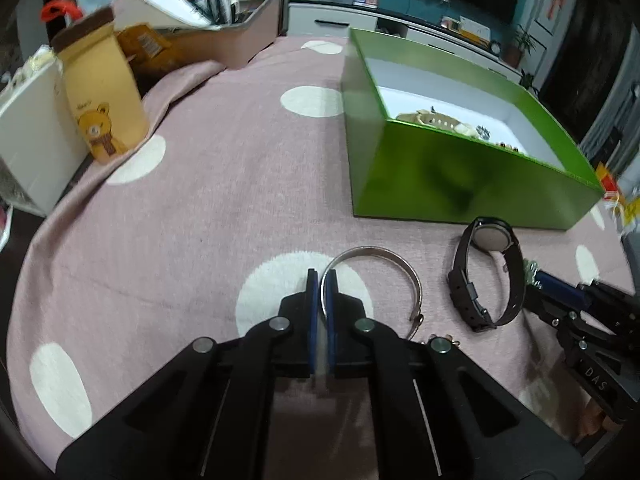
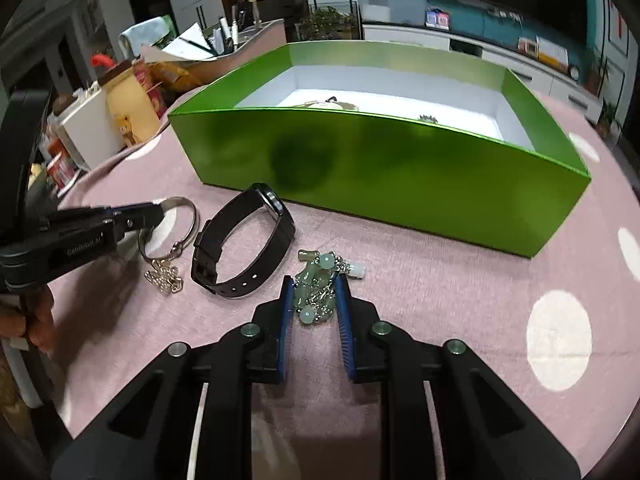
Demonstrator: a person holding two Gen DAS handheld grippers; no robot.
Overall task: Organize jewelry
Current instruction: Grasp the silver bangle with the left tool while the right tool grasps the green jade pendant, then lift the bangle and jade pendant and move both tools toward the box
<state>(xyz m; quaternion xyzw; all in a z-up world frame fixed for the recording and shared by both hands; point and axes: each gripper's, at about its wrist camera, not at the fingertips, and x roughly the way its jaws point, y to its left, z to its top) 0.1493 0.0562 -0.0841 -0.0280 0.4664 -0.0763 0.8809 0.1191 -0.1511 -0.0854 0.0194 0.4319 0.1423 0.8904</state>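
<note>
My left gripper (image 1: 321, 280) is shut on the silver bangle (image 1: 404, 268), which has a small pearl charm (image 2: 164, 276) at its clasp; it also shows in the right wrist view (image 2: 158, 208). My right gripper (image 2: 314, 284) is closed around a jade bead bracelet (image 2: 316, 284) lying on the pink cloth. A black watch (image 1: 490, 272) lies between them, also in the right wrist view (image 2: 240, 248). The green box (image 1: 452, 184) with a white inside holds several jewelry pieces (image 1: 440, 122) and stands behind the watch; in the right wrist view its front wall (image 2: 400, 176) faces me.
The pink dotted tablecloth (image 1: 220, 200) covers the table. A bear-print paper bag (image 1: 104, 92) and a white box (image 1: 28, 140) stand at the left edge. A pink organizer with papers (image 1: 224, 36) sits at the back left.
</note>
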